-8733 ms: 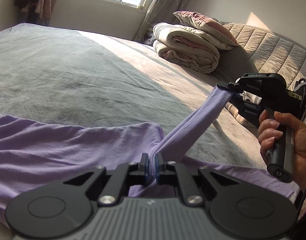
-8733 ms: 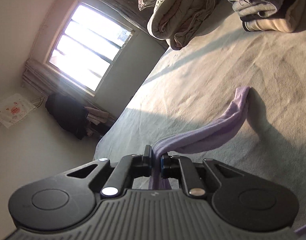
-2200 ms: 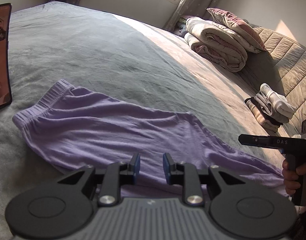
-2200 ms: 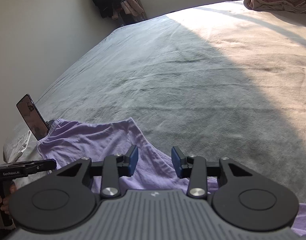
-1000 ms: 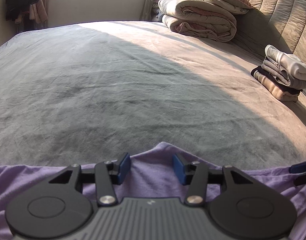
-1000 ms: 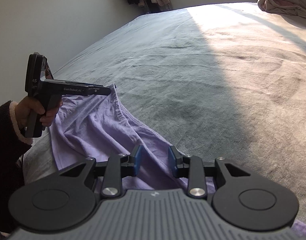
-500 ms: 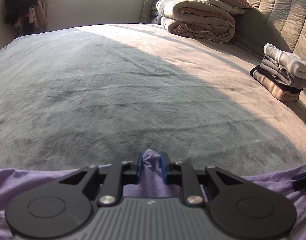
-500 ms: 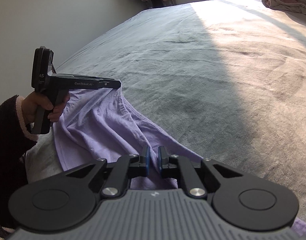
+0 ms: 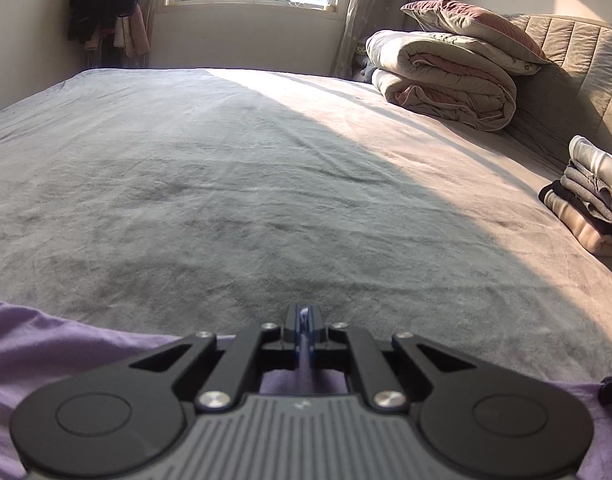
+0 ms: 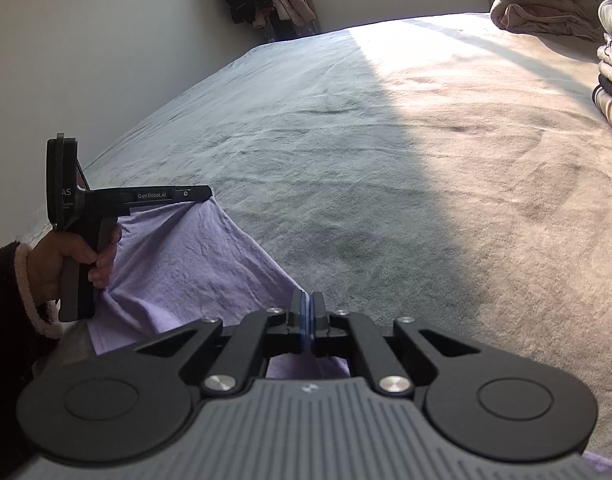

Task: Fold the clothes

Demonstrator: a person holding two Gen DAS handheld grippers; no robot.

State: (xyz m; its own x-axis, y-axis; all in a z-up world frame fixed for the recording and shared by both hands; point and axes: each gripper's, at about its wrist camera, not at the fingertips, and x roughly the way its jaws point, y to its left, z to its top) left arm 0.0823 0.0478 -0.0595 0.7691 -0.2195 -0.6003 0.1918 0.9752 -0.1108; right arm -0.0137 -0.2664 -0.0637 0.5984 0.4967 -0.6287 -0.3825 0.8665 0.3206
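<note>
A purple garment (image 10: 177,264) lies along the near edge of the grey bed (image 10: 386,160); it also shows as purple cloth (image 9: 53,356) low in the left wrist view. My left gripper (image 9: 304,316) is shut, with a thin fold of that cloth pinched between its blue pads. In the right wrist view the same gripper (image 10: 203,194) is held by a hand (image 10: 65,256) and lifts the garment's far edge. My right gripper (image 10: 307,304) is shut on the garment's nearer edge, and the fabric hangs taut between the two grips.
A rolled duvet with a pillow on top (image 9: 446,76) sits at the bed's head. A pile of folded clothes (image 9: 586,204) lies at the right edge. Dark clothes (image 9: 101,8) hang by the window. A dark fleecy sleeve (image 10: 9,300) fills the lower left.
Both grippers went from open over the purple cloth to shut on its edge. The left gripper has since lifted its pinch slightly, drawing the cloth up.
</note>
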